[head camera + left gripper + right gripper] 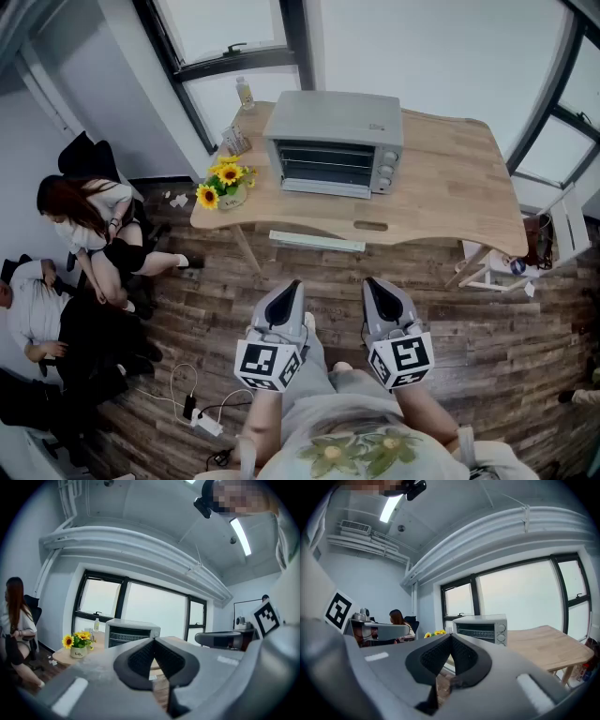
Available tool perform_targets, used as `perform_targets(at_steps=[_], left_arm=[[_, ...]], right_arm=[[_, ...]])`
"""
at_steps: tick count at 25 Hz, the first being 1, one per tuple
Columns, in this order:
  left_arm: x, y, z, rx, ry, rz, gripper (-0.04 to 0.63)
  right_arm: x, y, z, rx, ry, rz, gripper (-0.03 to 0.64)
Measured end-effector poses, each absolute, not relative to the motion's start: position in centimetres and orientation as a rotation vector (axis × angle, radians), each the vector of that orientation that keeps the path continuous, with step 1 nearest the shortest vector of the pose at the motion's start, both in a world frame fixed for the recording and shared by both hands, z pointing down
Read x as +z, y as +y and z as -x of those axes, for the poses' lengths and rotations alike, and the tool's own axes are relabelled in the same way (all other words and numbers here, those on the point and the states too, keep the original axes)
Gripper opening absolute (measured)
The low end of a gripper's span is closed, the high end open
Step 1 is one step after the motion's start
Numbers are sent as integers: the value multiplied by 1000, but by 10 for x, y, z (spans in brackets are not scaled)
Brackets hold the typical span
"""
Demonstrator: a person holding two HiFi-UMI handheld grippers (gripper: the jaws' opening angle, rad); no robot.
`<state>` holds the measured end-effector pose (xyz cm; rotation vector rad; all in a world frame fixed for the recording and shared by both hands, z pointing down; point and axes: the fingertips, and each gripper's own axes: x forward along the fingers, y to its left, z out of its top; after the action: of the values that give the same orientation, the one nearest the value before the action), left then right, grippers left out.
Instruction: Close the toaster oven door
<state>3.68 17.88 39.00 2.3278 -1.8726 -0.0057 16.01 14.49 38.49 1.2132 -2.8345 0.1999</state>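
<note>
The left gripper (289, 287) and right gripper (380, 285) are held side by side, roughly level, low in front of the person's body and well apart from the wooden table (450, 192). Each has its jaws pressed together on nothing. The toaster oven (333, 142) sits toward the table's rear edge. Whether its door hangs open is hard to make out. The grippers hide the hands.

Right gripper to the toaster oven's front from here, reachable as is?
Probably not yet. The right gripper is held near the body, with bare floor between it and the table. Nothing stands in front of the toaster oven, so a step forward should do.
</note>
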Motion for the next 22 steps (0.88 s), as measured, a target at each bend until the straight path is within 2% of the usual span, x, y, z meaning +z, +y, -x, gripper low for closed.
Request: perform_targets(at_steps=[8, 9, 11, 13, 17, 22], left_arm=[[392, 171, -23, -38, -1885, -2300, 3], [392, 169, -21, -41, -1887, -2300, 3], [392, 164, -18, -40, -1889, -2295, 33], [393, 158, -14, -44, -1888, -2286, 102], [397, 145, -3, -40, -1896, -2258, 222], [413, 128, 19, -27, -1891, -2200, 255]], right_arm=[[385, 134, -164, 150, -2809, -1300, 0], [386, 133, -164, 156, -2808, -1301, 19], [387, 128, -164, 172, -2809, -1300, 56], [389, 123, -164, 189, -2807, -1301, 115], [396, 111, -163, 234, -2785, -1308, 146], [413, 93, -159, 307, -2748, -1316, 149]])
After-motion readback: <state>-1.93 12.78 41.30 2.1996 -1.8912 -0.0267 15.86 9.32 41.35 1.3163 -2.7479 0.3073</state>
